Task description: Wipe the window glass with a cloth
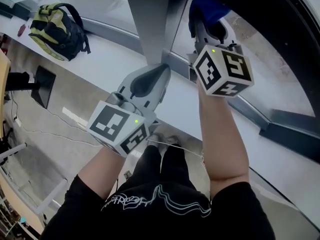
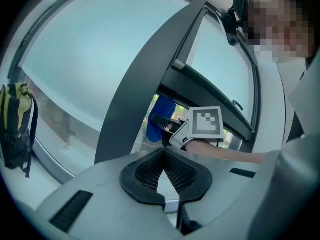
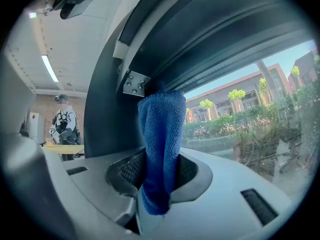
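Note:
A blue cloth [image 3: 161, 149] stands up between the jaws of my right gripper [image 3: 160, 176], which is shut on it. In the head view that gripper [image 1: 210, 26] is raised, and the blue cloth [image 1: 207, 6] is up against the window glass [image 1: 260, 59] just right of the dark mullion [image 1: 152, 19]. Trees and buildings show through the window glass [image 3: 250, 119]. My left gripper [image 1: 150, 79] hangs lower, in front of the mullion's foot, shut with nothing in it. Its pads [image 2: 187, 176] meet in the left gripper view, which also catches the right gripper [image 2: 172, 129] and the cloth [image 2: 160, 116].
A yellow and black backpack [image 1: 55, 26] lies on the white sill [image 1: 100, 59] at the far left. A dark stand [image 1: 42, 86] and cables are on the floor below. A metal bracket [image 3: 134, 84] sits on the frame above the cloth. A person [image 3: 64, 121] stands far behind.

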`<state>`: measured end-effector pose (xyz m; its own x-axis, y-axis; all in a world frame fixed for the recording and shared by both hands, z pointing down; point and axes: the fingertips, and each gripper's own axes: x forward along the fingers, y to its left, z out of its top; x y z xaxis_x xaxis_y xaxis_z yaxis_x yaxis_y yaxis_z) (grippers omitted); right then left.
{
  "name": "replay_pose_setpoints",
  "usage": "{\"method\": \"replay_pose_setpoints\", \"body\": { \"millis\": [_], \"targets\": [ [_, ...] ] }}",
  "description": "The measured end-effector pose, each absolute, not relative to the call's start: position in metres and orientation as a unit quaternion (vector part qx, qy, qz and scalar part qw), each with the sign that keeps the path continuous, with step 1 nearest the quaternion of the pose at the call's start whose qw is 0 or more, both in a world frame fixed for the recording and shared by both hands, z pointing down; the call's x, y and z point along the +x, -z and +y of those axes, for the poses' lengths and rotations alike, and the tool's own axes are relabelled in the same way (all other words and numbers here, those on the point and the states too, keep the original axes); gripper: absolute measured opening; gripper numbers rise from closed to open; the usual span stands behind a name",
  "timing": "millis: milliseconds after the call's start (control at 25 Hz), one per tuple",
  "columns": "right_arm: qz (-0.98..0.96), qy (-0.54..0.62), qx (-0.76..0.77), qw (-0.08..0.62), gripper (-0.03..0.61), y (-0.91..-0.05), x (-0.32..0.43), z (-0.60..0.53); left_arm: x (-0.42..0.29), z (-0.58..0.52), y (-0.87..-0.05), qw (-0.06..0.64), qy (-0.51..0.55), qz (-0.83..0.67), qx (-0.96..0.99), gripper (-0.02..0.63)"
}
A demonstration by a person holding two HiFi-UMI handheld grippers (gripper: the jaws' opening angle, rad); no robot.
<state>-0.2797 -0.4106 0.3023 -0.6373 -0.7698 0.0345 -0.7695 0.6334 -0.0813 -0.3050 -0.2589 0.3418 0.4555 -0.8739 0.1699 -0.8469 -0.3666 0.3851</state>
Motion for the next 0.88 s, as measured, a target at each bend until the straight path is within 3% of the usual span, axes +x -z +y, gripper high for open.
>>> {"method": "replay_pose_setpoints", "body": {
  "millis": [440,880],
  "targets": [
    [0.895,0.032,-0.445,0.006,0.093,-0.296,-0.222,-0.400,-0.267,-0.264,-0.344,0.212,0.032,-0.501,0.838,0.003],
    [0.877,0.026,-0.479,-0.001,0.094,-0.313,-0.104,-0.387,-0.180,-0.260,-0.357,0.222,0.024,-0.484,0.846,0.003]
  ]
}}
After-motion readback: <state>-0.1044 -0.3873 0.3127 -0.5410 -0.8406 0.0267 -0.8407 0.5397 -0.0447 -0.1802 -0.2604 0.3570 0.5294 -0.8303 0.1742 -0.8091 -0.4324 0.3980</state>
